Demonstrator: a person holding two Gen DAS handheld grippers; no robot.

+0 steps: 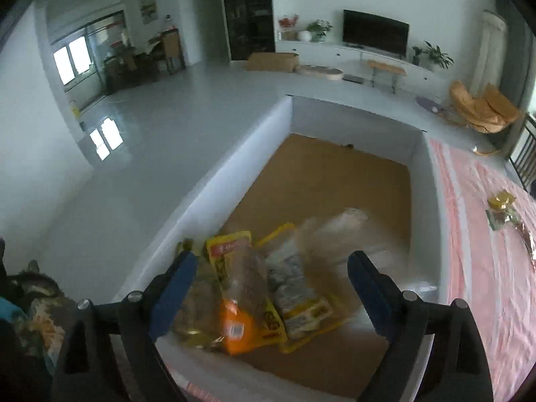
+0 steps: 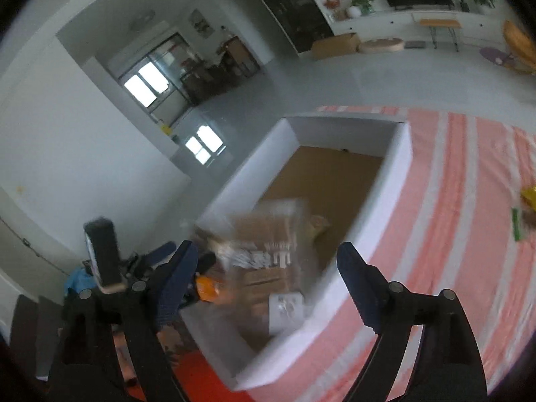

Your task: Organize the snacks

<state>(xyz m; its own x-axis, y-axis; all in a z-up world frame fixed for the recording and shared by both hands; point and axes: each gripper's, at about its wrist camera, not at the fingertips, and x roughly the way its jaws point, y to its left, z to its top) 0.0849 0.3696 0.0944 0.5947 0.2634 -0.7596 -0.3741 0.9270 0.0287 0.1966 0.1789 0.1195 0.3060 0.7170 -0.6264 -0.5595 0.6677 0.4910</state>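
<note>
A white box [image 1: 234,157] with a brown cardboard floor sits at the left of a pink striped tablecloth [image 1: 485,268]. Inside lie two yellow snack packs, one with an orange end [image 1: 238,288] and one paler [image 1: 294,284], and a blurred clear bag [image 1: 335,234]. My left gripper [image 1: 271,284] is open and empty above the packs. My right gripper [image 2: 268,278] is open above the box [image 2: 385,207]; a blurred clear snack bag [image 2: 268,254] lies or falls between its fingers, untouched. More snack packs [image 1: 502,211] lie on the cloth at the right, also seen in the right wrist view [image 2: 526,211].
The box stands at the table's left edge, with grey floor beyond. A TV unit [image 1: 375,50], plants, a cardboard box [image 1: 271,62] and a chair [image 1: 482,110] stand far off. A black device [image 2: 104,254] sits beside my right gripper's left finger.
</note>
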